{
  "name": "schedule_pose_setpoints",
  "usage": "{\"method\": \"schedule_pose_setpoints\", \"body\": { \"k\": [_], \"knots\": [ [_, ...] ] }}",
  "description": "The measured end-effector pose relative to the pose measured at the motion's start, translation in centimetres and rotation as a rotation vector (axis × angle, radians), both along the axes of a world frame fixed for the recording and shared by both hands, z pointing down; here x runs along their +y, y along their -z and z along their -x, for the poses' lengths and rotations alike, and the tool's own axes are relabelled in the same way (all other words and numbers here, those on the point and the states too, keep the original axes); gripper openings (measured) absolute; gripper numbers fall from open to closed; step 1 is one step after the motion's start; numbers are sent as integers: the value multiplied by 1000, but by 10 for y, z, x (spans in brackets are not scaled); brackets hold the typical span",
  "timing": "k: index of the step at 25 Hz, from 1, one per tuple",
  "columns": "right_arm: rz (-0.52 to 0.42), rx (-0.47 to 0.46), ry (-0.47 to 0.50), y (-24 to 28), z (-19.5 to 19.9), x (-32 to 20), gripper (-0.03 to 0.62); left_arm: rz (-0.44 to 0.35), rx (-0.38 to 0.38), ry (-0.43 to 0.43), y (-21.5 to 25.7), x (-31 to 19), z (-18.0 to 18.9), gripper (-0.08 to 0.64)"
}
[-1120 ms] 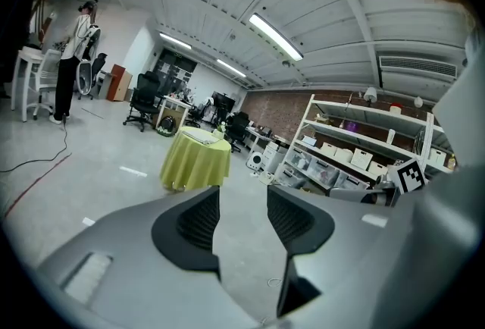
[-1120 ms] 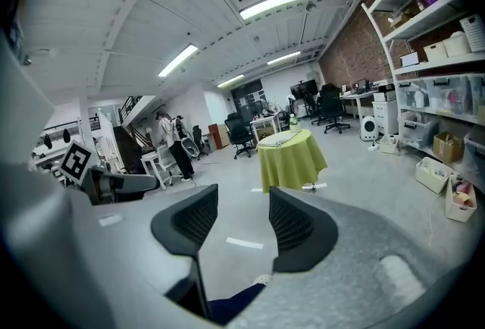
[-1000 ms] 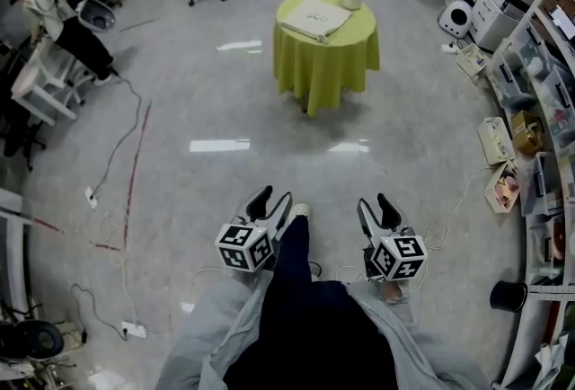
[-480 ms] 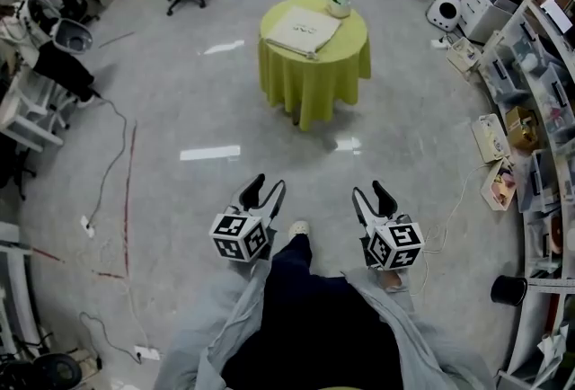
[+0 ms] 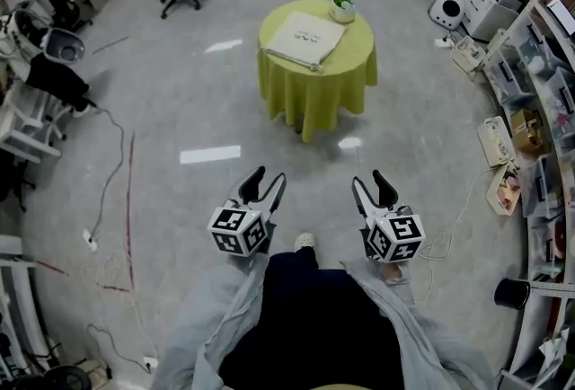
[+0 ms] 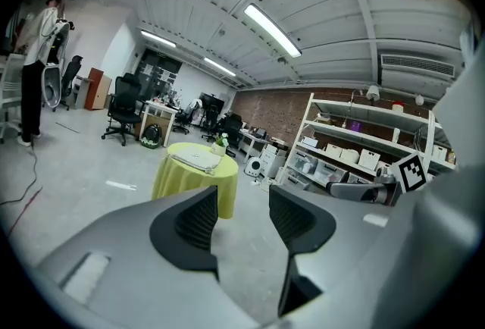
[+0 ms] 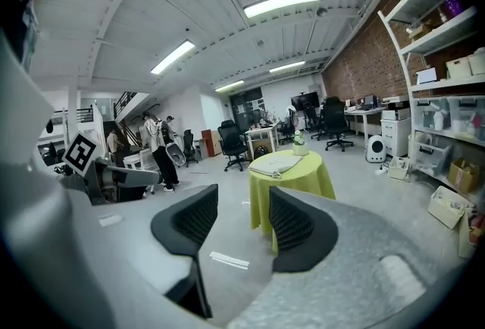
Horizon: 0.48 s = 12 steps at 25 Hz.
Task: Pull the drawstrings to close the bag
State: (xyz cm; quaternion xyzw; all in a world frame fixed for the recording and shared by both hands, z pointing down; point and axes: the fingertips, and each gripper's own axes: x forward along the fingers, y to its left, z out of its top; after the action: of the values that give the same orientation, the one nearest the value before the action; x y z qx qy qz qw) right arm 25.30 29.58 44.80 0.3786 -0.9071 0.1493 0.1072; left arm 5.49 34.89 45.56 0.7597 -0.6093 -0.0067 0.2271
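Task not started: left claw (image 5: 268, 177) and right claw (image 5: 368, 179) both released and empty over the floor, bag (image 5: 305, 38) lying flat on the yellow-draped surface (image 5: 314, 87) well apart ahead; approach, grasp and pull all remain.

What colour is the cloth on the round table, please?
Yellow-green; the tablecloth shows best in the head view.

Bag (image 5: 307, 39): pale cream, flat, roughly square, lying flat on top of round table (image 5: 314, 92) with yellow-green cloth. It is turned so its corners point diagonally, one corner near the table's front rim. Small potted plant (image 5: 342, 9) stands just beside its far right edge. Drawstrings too small to make out. Open or closed mouth: cannot tell. Nothing touches it.
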Motion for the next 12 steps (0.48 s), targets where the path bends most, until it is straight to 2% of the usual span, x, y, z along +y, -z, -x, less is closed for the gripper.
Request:
{"method": "schedule_pose_setpoints", "body": {
  "k": [4,12],
  "knots": [
    [8,1,1,-5,11,-20,207,1,0,-8,-1,-22,8,213],
    [43,13,24,-17,25,-28,207,40,9,-5,-15,-24,17,213]
  ]
}}
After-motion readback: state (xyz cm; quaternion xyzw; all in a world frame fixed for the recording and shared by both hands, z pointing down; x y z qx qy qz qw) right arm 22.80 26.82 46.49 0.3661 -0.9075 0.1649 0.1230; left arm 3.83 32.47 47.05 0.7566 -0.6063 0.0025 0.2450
